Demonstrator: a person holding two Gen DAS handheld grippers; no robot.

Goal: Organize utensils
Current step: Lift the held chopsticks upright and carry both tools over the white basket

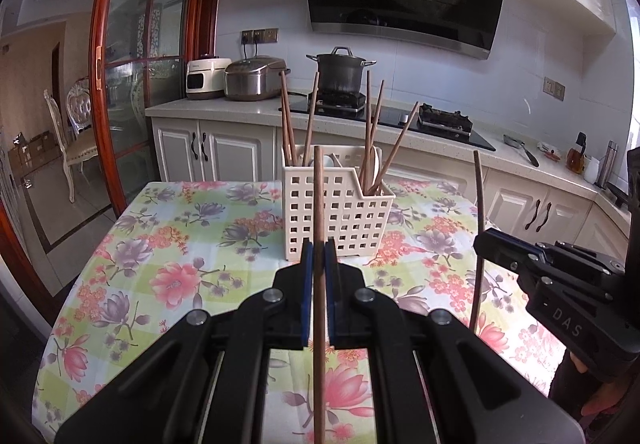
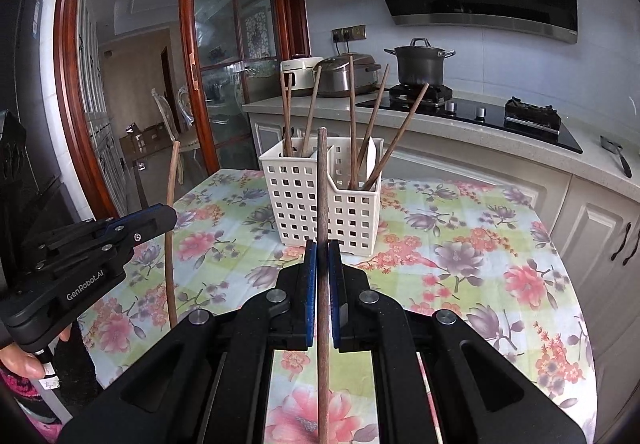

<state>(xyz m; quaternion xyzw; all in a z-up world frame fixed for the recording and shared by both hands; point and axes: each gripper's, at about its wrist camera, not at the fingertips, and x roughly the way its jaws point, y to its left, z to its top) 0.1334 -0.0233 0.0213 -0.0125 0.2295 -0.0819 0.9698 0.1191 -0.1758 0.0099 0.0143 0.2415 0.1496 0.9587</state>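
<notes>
A white perforated utensil holder (image 1: 336, 213) (image 2: 320, 199) stands on the floral tablecloth with several brown chopsticks (image 1: 374, 139) (image 2: 396, 135) leaning in its compartments. My left gripper (image 1: 319, 244) is shut on an upright brown chopstick (image 1: 319, 203), held above the table in front of the holder. My right gripper (image 2: 322, 246) is shut on another upright chopstick (image 2: 322, 183). In the left wrist view the right gripper (image 1: 484, 240) shows at the right with its chopstick (image 1: 479, 195). In the right wrist view the left gripper (image 2: 170, 217) shows at the left with its chopstick (image 2: 172, 179).
The table (image 1: 140, 244) (image 2: 500, 264) is round-edged under a flowered cloth. Behind it runs a kitchen counter (image 1: 224, 107) with a rice cooker (image 1: 256, 77), a pot (image 1: 342, 69) on a hob, and cabinets. A glass sliding door (image 1: 132, 63) stands at the left.
</notes>
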